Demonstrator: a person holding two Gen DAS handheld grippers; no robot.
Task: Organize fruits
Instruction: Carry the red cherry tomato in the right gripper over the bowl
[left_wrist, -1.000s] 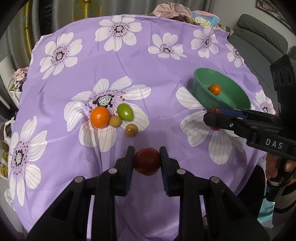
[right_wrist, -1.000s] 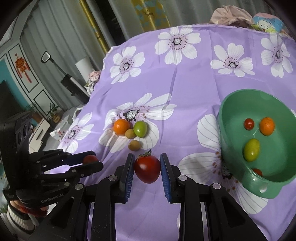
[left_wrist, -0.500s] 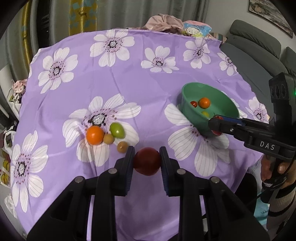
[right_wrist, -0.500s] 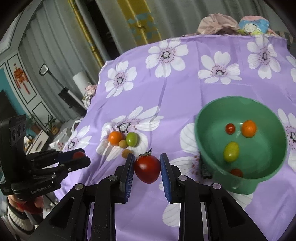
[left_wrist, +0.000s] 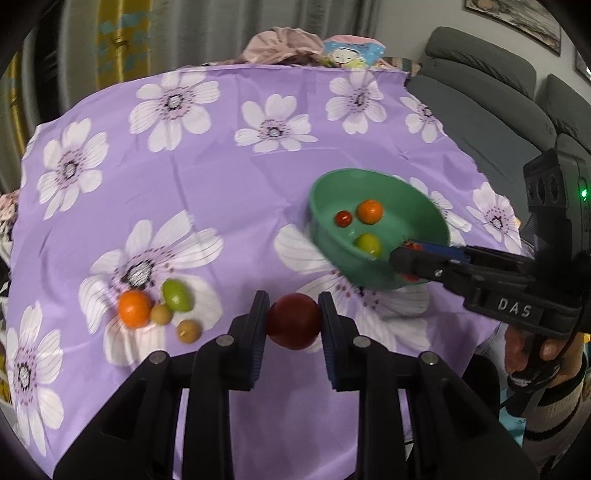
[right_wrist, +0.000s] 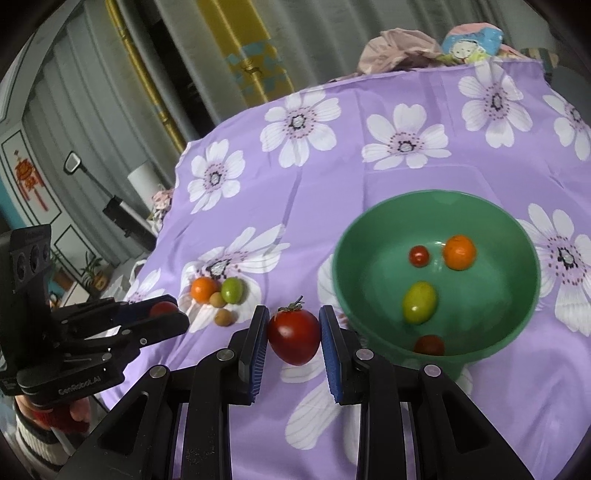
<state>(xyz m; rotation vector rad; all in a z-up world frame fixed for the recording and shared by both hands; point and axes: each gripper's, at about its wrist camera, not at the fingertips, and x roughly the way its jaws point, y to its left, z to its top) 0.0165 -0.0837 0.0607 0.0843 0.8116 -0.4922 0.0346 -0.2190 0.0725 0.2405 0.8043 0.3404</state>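
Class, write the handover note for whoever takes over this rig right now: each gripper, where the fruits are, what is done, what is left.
Left gripper: shut on a dark red fruit, above the near cloth.
Right gripper: shut on a red tomato, beside the green bowl.
Done: four fruits in the bowl, among them an orange one and a yellow-green one.
Left: drop both held fruits in, then collect the four on the cloth: orange, green fruit and two small brown ones.

Both wrist fisheyes raised above near table edge, looking forward and down. Left faces fruit cluster (left_wrist: 159, 308), bowl (left_wrist: 321, 236) right; right sits nearer bowl (right_wrist: 343, 280). Shared: bowl, cluster (right_wrist: 218, 295), tablecloth (left_wrist: 221, 166).
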